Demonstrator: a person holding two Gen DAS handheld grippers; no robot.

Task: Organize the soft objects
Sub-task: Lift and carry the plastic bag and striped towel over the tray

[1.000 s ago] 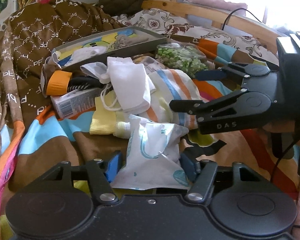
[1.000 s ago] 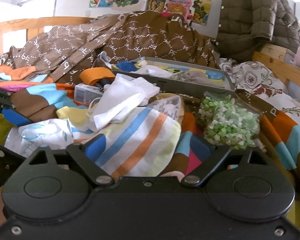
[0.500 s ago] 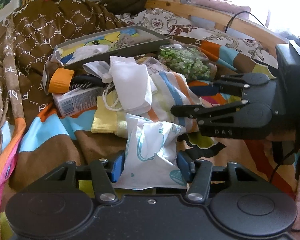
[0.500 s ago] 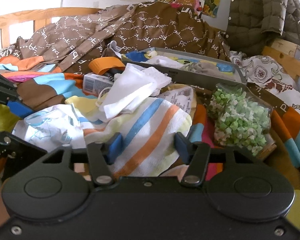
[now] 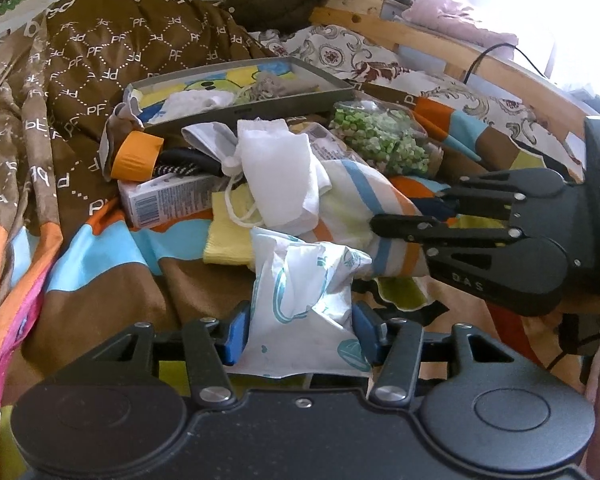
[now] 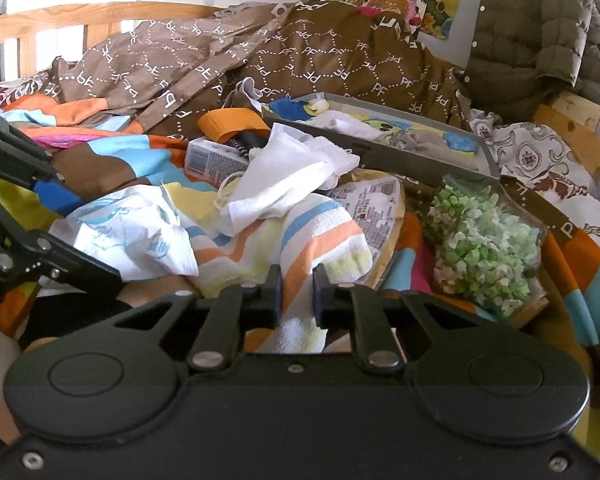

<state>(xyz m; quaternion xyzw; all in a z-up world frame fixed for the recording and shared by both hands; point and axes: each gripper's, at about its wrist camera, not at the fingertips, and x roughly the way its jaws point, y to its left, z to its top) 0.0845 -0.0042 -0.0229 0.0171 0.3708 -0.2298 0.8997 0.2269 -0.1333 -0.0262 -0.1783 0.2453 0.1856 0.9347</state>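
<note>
My left gripper [image 5: 300, 332] is shut on a crinkled white packet with teal print [image 5: 304, 280], its blue pads pressing both sides. A striped yellow, blue and orange towel [image 6: 312, 236] lies behind it on the bed. The jaws of my right gripper [image 6: 297, 296] are closing and pinch the towel's near edge. From the left wrist view that gripper [image 5: 416, 216] reaches in from the right onto the towel [image 5: 352, 196]. A white cloth with a drawstring [image 5: 276, 176] rests on top of the towel. A grey tray [image 5: 236, 108] behind holds several soft items.
A bag of green bits [image 6: 484, 248] sits right of the towel. A barcoded box [image 5: 160, 200] and an orange-capped thing [image 5: 136, 156] lie to the left. A brown quilt [image 5: 100, 60], a wooden bed rail [image 5: 480, 64] and an olive jacket [image 6: 532, 32] ring the pile.
The right gripper's jaws went from wide apart to pinched on the striped towel's edge. The left gripper kept hold of the white packet and stayed in place.
</note>
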